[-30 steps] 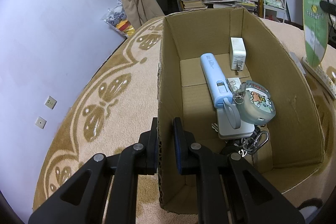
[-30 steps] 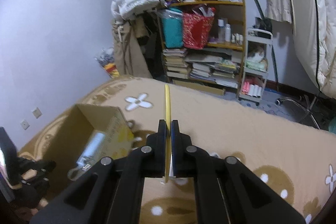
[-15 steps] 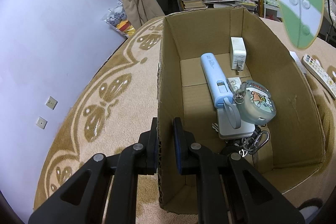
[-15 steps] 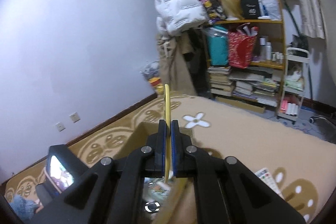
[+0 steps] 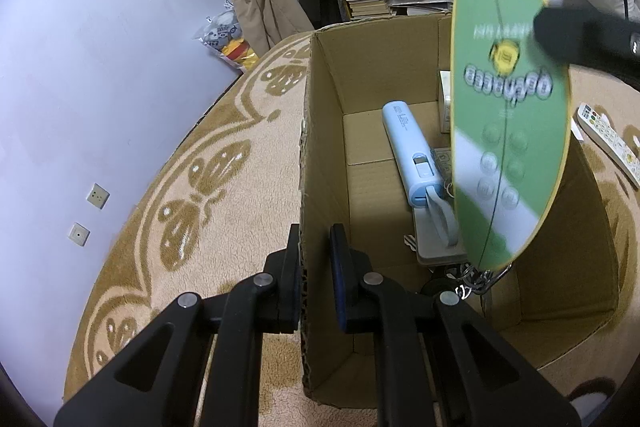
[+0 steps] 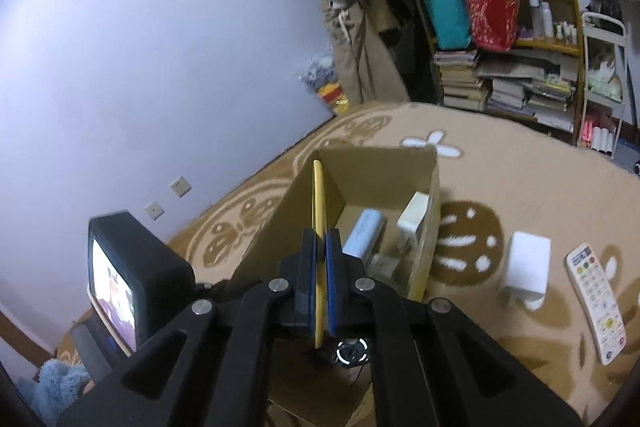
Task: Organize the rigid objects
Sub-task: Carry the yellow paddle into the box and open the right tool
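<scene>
Green oval plastic fan w/ yellow rim [image 5: 508, 115] hangs edge-on over the open brown cardboard box [image 5: 332, 115], right gripper [image 6: 319, 291] jaws clamped shut on it. Left gripper [image 5: 316, 267] jaws pinch the box's near wall, steadying it. Pale-blue power bank [image 5: 412, 155] lies below the fan. Best bet: lower slowly, tilt flat, release once it clears the walls.

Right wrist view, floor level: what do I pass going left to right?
Small screen → cardboard box → white charger on the carpet → remote control.
</scene>
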Tool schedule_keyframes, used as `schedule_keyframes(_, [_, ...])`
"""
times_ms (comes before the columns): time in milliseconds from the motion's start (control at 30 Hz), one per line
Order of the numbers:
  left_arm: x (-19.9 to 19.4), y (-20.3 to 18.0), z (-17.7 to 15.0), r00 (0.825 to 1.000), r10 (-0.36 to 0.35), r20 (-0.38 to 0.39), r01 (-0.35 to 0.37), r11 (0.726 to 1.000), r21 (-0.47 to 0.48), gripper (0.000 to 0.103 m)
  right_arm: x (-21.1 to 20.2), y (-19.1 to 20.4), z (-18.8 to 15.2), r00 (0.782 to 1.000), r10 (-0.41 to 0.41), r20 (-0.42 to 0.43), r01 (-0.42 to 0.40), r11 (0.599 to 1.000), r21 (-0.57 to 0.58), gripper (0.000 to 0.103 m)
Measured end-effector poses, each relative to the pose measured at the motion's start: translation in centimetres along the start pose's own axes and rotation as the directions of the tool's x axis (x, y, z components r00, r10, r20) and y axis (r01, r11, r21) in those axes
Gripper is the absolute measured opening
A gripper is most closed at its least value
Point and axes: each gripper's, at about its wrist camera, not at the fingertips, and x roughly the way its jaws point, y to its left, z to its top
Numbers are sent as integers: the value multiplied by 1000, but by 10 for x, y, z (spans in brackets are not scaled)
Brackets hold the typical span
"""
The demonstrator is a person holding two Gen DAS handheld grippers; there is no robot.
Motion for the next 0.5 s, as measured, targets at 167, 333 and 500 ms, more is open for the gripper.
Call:
schedule_keyframes(167, [0, 0, 0, 1000, 0, 0, 0, 1000, 0, 12, 6, -3, -4, 999, -35, -24, 35, 999, -6, 6])
schedule_keyframes(333, [0, 0, 0, 1000, 0, 0, 0, 1000, 1, 12, 1, -10, -1, 997, -70, -10, 70, 998, 0, 7])
schedule_keyframes(500, [0, 0, -1, 1000, -4, 1, 4, 1000, -1, 12, -10, -18, 6, 989, -148, 19, 148, 989, -10, 9])
